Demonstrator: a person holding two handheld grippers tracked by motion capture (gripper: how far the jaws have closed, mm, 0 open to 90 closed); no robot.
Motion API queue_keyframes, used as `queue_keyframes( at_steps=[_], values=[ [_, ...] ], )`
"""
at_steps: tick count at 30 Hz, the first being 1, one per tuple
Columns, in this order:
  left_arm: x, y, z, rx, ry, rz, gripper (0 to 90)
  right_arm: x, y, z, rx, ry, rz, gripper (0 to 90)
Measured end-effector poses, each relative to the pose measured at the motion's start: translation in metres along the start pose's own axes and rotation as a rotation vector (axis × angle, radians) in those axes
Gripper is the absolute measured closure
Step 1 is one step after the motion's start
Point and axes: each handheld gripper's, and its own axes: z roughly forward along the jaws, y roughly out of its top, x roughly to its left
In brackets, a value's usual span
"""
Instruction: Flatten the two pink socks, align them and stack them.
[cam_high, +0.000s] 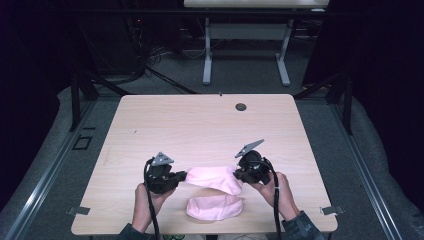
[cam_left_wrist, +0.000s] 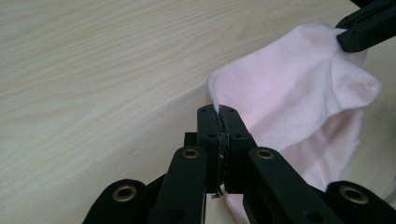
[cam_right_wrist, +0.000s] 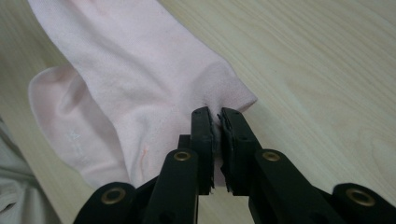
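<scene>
A pale pink sock (cam_high: 212, 177) hangs stretched between both grippers, just above the wooden table (cam_high: 200, 125) near its front edge. My left gripper (cam_high: 183, 176) is shut on one end of the sock (cam_left_wrist: 299, 84), its jaws pinching the edge of the fabric (cam_left_wrist: 218, 112). My right gripper (cam_high: 237, 175) is shut on the other end, where the pink sock (cam_right_wrist: 140, 70) bunches up between the jaws (cam_right_wrist: 215, 116). The tip of the right gripper (cam_left_wrist: 369, 23) also shows in the left gripper view. A second pink sock (cam_high: 215, 207) lies flat on the table right below the first.
A round cable hole (cam_high: 241, 106) sits near the table's far edge. Bare wood stretches across the middle and back of the table. Beyond it, another table's white legs (cam_high: 207, 55) stand on the floor. Small metal brackets (cam_high: 80, 210) mark the front corners.
</scene>
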Motion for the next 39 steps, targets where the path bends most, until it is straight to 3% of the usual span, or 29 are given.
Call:
queue_keyframes(
  at_steps=[6, 16, 18, 22, 24, 28, 30, 35, 37, 38, 39],
  values=[
    [-0.009, -0.012, -0.009, 0.003, -0.039, -0.023, 88.1, 0.014, -0.007, -0.012, 0.022, -0.001, -0.026, 83.3],
    [-0.018, -0.044, -0.008, 0.036, -0.081, -0.038, 87.9, 0.023, -0.025, -0.006, 0.057, 0.024, -0.036, 83.0],
    [-0.018, -0.052, -0.003, 0.054, -0.074, -0.031, 87.9, 0.025, -0.030, 0.000, 0.057, 0.028, -0.024, 83.0],
    [-0.017, -0.064, 0.003, 0.063, -0.066, -0.040, 87.7, 0.030, -0.038, 0.013, 0.072, 0.009, -0.044, 82.9],
    [-0.019, -0.067, 0.007, 0.073, -0.037, -0.014, 87.6, 0.029, -0.043, 0.022, 0.084, 0.002, -0.038, 82.9],
    [-0.021, -0.068, 0.012, 0.082, -0.010, 0.001, 87.2, 0.029, -0.046, 0.030, 0.084, -0.005, -0.033, 82.9],
    [-0.022, -0.069, 0.014, 0.093, 0.032, 0.038, 85.8, 0.029, -0.048, 0.034, 0.089, -0.021, -0.034, 82.9],
    [-0.020, -0.074, 0.017, 0.113, 0.049, 0.048, 72.5, 0.029, -0.055, 0.041, 0.086, -0.030, -0.037, 82.2],
    [-0.018, -0.074, 0.013, 0.102, 0.046, 0.033, 61.4, 0.030, -0.056, 0.041, 0.077, -0.028, -0.035, 80.6],
    [-0.017, -0.073, 0.009, 0.090, 0.043, 0.029, 51.3, 0.028, -0.056, 0.038, 0.055, -0.021, -0.023, 75.2],
    [-0.016, -0.072, 0.006, 0.077, 0.048, 0.023, 51.3, 0.028, -0.056, 0.038, 0.055, -0.021, -0.023, 75.2]
  ],
)
